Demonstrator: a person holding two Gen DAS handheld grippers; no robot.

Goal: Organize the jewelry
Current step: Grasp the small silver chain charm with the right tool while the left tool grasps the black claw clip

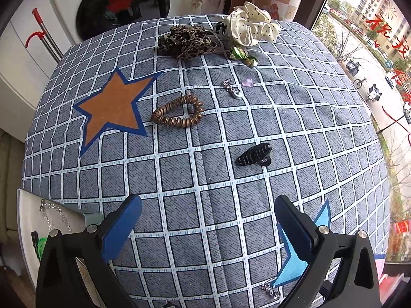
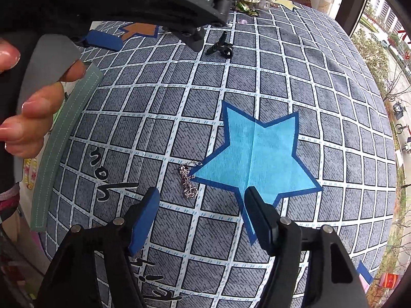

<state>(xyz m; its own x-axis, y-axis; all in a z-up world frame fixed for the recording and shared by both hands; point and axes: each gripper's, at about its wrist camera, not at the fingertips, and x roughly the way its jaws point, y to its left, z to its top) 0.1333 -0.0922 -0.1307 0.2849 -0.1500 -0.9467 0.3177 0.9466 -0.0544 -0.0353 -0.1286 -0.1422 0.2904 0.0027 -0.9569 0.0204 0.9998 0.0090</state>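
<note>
Pickup step in hand: right tool (image 2: 200,205), released, is poised above the silver chain (image 2: 188,179); descent and clenching are required. Left tool (image 1: 208,220) is released, empty.

Two big fabric scrunchies, one leopard-print (image 1: 186,41) and one white with black dots (image 1: 250,24). One bronze spiral hair tie (image 1: 178,113). One black plastic claw clip (image 1: 254,154). Two paper stars, one orange (image 1: 114,105) and one light blue (image 2: 259,159). One small silver chain (image 2: 188,179).
</note>
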